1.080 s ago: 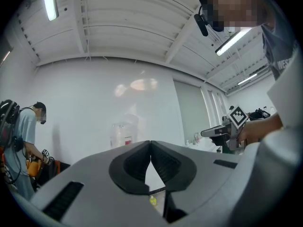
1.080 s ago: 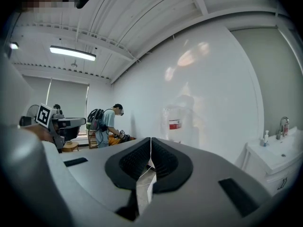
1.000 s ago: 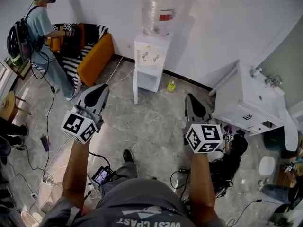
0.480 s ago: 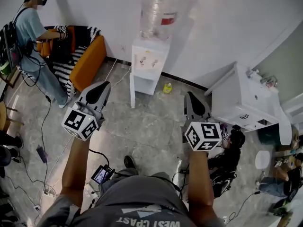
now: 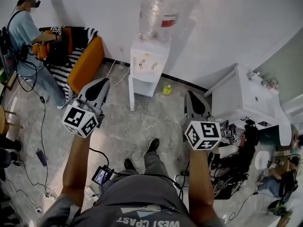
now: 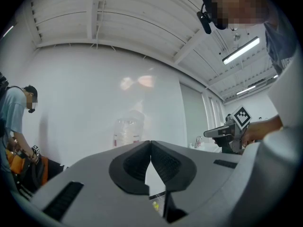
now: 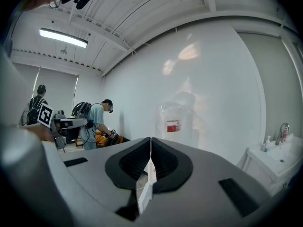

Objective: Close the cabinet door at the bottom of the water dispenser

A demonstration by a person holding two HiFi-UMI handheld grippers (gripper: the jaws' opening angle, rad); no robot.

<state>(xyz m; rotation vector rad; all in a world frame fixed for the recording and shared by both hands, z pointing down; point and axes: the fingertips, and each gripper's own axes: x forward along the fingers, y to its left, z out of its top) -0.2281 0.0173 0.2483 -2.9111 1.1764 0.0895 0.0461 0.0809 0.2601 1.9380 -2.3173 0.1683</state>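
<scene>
A grey stone floor (image 5: 142, 122) runs up to a white wall (image 5: 94, 8), and against that wall stands the water dispenser (image 5: 147, 63), ahead of both sets of fingertips and well apart from them. Its cabinet door (image 5: 130, 96) at the bottom is open, swung out on the side nearer the left gripper (image 5: 103, 82). A water bottle (image 5: 158, 13) sits on top.

The left gripper's fingers (image 6: 135, 162) are pressed together with nothing between them. The right gripper (image 5: 191, 96) is the same, tips meeting and empty.

Compared with a second ago, the wearer's shoe (image 5: 152, 145) has stepped forward and now lies behind and between the two grippers. The person (image 5: 26, 32) at the sofa (image 5: 87, 60) has slid toward the picture's left edge. The door is as open as it was, and both grippers are as tightly closed.

A small yellow bottle (image 5: 166, 89) stands on the floor just beside the dispenser, ahead of the right fingertips. A white washstand (image 5: 246, 103) is off to their right. Cables (image 5: 45, 141) trail over the floor behind the left fingers
</scene>
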